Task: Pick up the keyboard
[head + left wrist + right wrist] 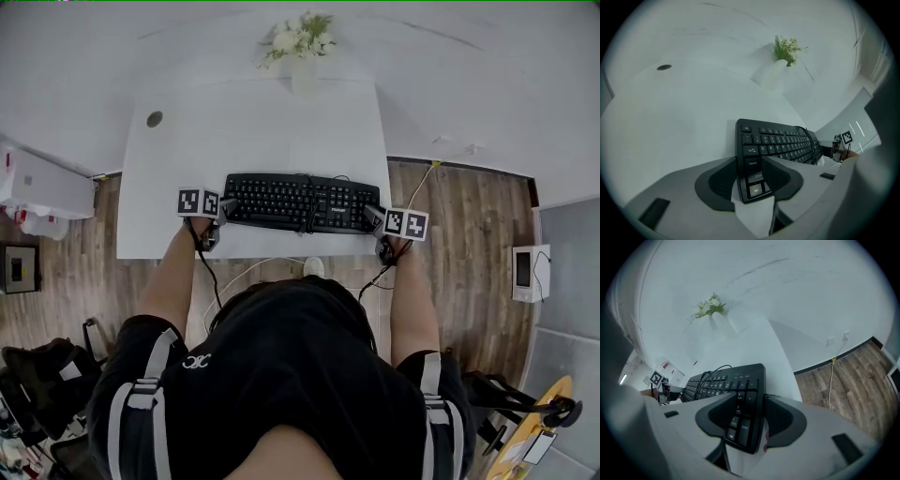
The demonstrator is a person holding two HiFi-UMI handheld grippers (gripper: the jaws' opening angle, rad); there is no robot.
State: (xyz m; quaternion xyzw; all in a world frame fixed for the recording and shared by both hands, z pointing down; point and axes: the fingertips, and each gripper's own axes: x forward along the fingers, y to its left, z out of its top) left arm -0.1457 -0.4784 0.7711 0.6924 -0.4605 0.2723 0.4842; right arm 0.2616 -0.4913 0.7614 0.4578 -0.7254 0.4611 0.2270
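Note:
A black keyboard lies along the near edge of the white desk, with its cable draped across its middle. My left gripper is at its left end. In the left gripper view the end with the Ctrl key sits between the jaws of the left gripper, and both pads touch it. My right gripper is at the right end. In the right gripper view the number-pad end lies between the jaws of the right gripper, pads against it.
A white vase of flowers stands at the desk's far edge. A round cable hole is at the far left of the desk. Wooden floor lies to the right, and a white cable hangs below the front edge.

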